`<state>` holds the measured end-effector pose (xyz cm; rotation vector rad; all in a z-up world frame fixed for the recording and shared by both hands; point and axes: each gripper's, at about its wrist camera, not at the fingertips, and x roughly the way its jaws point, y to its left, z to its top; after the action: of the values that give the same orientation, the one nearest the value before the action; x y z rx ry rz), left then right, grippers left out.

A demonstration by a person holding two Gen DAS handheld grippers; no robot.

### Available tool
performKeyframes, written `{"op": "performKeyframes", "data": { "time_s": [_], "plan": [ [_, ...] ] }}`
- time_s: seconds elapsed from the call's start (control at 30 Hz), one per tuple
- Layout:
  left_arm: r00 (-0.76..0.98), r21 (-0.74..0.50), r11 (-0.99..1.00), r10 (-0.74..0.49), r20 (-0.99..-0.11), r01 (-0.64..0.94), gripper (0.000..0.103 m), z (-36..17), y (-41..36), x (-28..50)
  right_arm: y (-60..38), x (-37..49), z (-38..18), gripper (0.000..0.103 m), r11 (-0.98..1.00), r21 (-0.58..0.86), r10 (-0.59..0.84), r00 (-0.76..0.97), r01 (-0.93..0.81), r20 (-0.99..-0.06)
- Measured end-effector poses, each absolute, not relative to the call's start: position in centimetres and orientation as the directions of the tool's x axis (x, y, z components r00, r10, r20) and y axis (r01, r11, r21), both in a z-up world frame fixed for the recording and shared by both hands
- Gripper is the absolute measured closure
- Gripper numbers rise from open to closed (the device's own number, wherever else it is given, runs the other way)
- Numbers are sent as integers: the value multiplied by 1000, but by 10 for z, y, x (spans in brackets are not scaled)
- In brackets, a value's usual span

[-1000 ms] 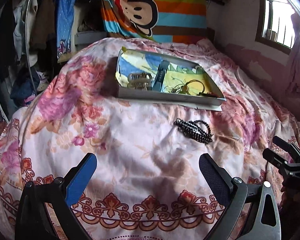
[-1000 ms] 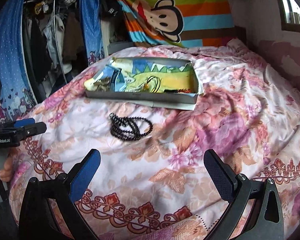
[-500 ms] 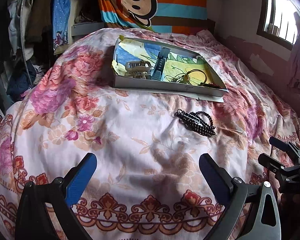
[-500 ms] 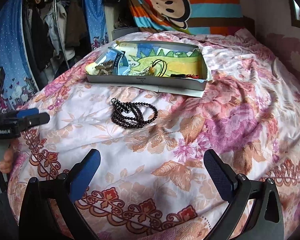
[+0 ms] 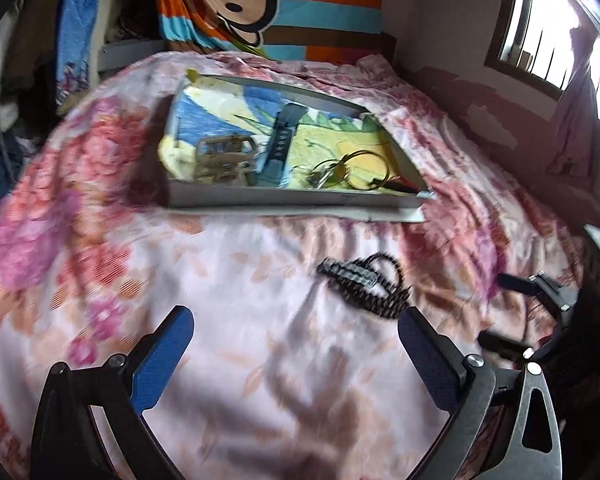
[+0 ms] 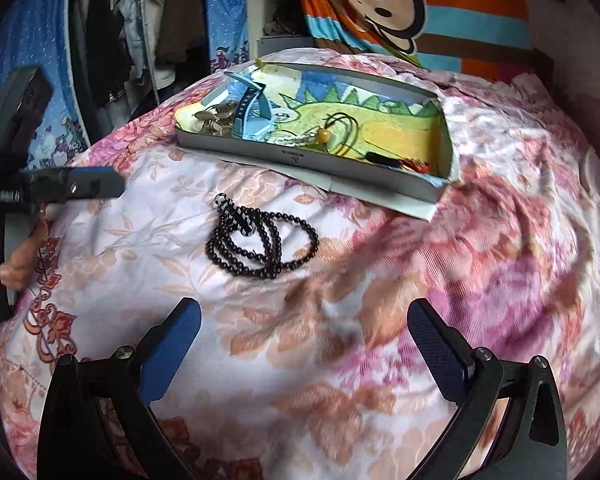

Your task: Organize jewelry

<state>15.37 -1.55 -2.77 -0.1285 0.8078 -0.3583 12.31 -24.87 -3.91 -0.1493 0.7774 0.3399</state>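
We see the black bead necklace (image 6: 260,240) coiled in loose loops on the floral bedspread (image 6: 480,272), a little left of centre in the right wrist view and right of centre in the left wrist view (image 5: 366,286). It lies apart from everything else, just in front of the grey shallow box (image 6: 320,168), which sits higher in both frames (image 5: 296,200). Inside the box, over a dinosaur-print lining, we make out a blue watch strap (image 5: 282,144) near the middle, a metal link bracelet (image 5: 224,158) toward its left end, and a thin hoop with a small bundle of rings (image 5: 348,170) toward the right. A small red and black piece (image 6: 400,164) lies near the box's right corner.

Our left tool (image 5: 296,354) hovers over the bedspread at the bottom of its own frame, its blue-padded fingers spread wide with nothing between them; the necklace lies just above its right finger. Our right tool (image 6: 304,344) is likewise spread wide and empty, low in its frame, with the necklace above and slightly left of its gap.

A striped monkey-print cloth (image 6: 400,4) hangs across the top of both frames.
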Motion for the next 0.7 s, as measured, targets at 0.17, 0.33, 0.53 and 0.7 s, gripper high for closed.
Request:
{"op": "performKeyframes", "data": {
  "time_s": [0.17,0.33,0.53,0.7],
  "plan": [
    [597,-334,893,-451,-664,303,12,-31,-18,179,-235,142,-47,2,906,28,314,625,-423,-715],
    [542,-425,832,-555,-632,356,25,-40,-22,198,-225,161,-59,2,887,88,366,572,-454,-734],
    [477,-445,806,-591,-651,390,38,-52,-36,218,-219,171,-69,7,882,114,378,542,-458,-750],
    [422,-445,801,-592,-687,399,44,-65,-48,230,-214,179,-76,21,883,119,372,524,-453,-766]
  ]
}}
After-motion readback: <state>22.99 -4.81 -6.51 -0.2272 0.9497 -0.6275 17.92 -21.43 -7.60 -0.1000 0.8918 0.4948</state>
